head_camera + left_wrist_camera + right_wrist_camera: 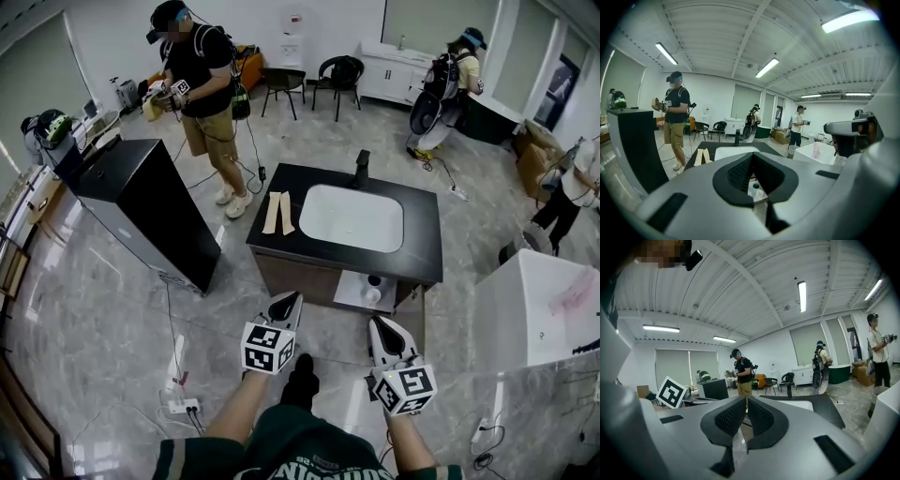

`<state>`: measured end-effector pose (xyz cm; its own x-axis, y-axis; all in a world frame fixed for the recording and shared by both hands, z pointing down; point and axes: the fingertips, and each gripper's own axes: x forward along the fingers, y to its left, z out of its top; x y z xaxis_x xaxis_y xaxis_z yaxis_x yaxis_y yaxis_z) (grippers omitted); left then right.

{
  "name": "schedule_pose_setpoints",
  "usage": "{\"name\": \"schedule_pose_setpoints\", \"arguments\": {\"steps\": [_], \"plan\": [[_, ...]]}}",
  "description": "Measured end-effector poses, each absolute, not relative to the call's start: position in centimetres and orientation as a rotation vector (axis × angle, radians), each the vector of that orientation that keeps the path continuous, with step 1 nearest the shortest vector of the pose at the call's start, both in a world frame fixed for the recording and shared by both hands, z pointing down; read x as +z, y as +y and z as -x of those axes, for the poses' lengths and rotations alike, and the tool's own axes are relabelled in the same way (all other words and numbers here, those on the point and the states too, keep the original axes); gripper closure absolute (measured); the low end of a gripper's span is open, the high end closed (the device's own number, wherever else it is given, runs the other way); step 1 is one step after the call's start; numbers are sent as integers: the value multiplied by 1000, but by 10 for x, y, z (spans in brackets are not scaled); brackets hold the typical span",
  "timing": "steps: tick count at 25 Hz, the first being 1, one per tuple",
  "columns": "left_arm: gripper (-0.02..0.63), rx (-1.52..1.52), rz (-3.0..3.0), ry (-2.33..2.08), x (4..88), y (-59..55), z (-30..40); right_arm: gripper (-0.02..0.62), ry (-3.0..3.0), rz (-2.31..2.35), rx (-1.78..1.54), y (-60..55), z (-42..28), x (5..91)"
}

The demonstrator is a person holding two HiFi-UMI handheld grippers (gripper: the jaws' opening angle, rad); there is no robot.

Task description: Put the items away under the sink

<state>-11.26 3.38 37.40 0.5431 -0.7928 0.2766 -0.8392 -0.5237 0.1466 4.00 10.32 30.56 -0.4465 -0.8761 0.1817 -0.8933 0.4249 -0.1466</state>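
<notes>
The sink unit has a black counter (420,234), a white basin (352,217) and a dark faucet (362,169). Two flat beige items (277,212) lie on the counter left of the basin; they also show in the left gripper view (701,156). Below the counter's front a white shelf (352,292) sticks out with two small cups (373,288) on it. My left gripper (289,298) (751,155) and right gripper (375,323) (746,398) hover over the floor in front of the unit. Both are shut and hold nothing.
A tall black cabinet (141,206) stands to the left, a white box-like unit (534,309) to the right. A power strip with cables (183,406) lies on the floor by my left leg. A person (206,84) stands beyond the unit; others are at the back right.
</notes>
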Motion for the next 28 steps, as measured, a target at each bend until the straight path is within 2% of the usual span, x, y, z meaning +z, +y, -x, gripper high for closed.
{"name": "schedule_pose_setpoints", "arguments": {"steps": [14,28], "plan": [[595,292,-2540,-1320,380,-123,136,552,-2582,-1555,299,-61,9,303],[595,328,-2458,-1363,402,-171,138,552,-2576,-1510,383,-121,3,323]]}}
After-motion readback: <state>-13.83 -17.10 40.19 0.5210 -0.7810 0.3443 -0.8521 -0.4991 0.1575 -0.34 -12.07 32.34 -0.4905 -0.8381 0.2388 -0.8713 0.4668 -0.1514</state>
